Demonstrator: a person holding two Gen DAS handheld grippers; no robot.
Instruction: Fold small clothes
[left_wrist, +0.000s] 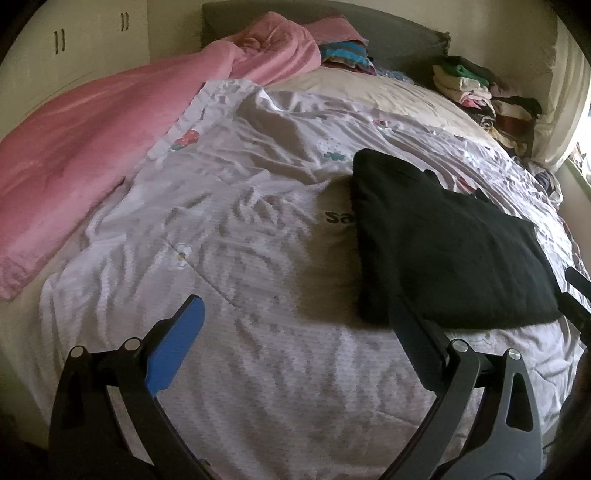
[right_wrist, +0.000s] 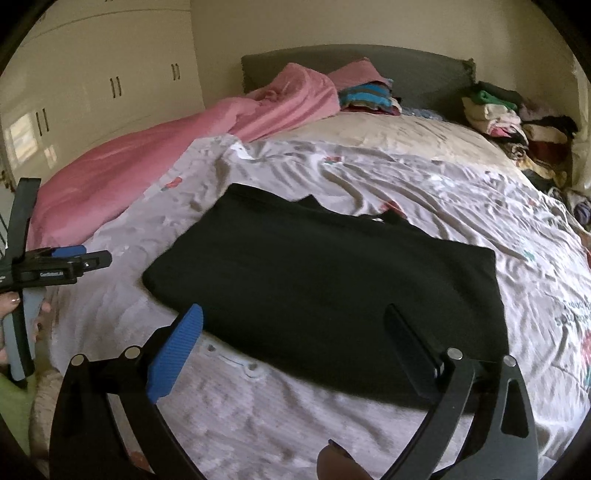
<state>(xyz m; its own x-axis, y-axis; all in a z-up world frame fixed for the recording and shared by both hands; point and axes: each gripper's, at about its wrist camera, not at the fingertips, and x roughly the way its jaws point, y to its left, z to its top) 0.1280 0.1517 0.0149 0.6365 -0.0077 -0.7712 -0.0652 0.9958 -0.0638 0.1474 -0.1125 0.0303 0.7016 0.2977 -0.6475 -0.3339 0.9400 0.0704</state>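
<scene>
Folded black garment (right_wrist: 325, 280) flat on the white printed bedspread (right_wrist: 424, 184), a rough rectangle with a strap or neckline edge showing at its far side. In the left wrist view, same garment (left_wrist: 450, 251) right of centre, partly covering dark printed letters on the spread.

Left gripper (left_wrist: 295, 314) over bare bedspread, jaws spread wide, nothing between them; blue pad (left_wrist: 177, 347) on 1 finger, the other finger dark and overlapping the garment's near corner in view, contact hard to judge. Seen also from the right wrist at the far left edge (right_wrist: 48, 266), held in a hand (right_wrist: 22, 314), clear of the garment.

Right gripper (right_wrist: 295, 325) just at the garment's near edge, jaws spread wide, not pinching the cloth; blue pad (right_wrist: 177, 354) off the left of the fabric, dark finger across its near right part. Possibly a fingertip at the bottom edge of that view, too dark to tell.

Pink blanket (right_wrist: 147, 162) bunched along the left side of the bed up to the grey headboard (right_wrist: 406, 70). 2 piles of clothes at the head: a striped one (right_wrist: 365, 96) near the middle, a mixed one (right_wrist: 517, 125) at the right corner. White wardrobe (right_wrist: 92, 74) beyond the bed's left side.
</scene>
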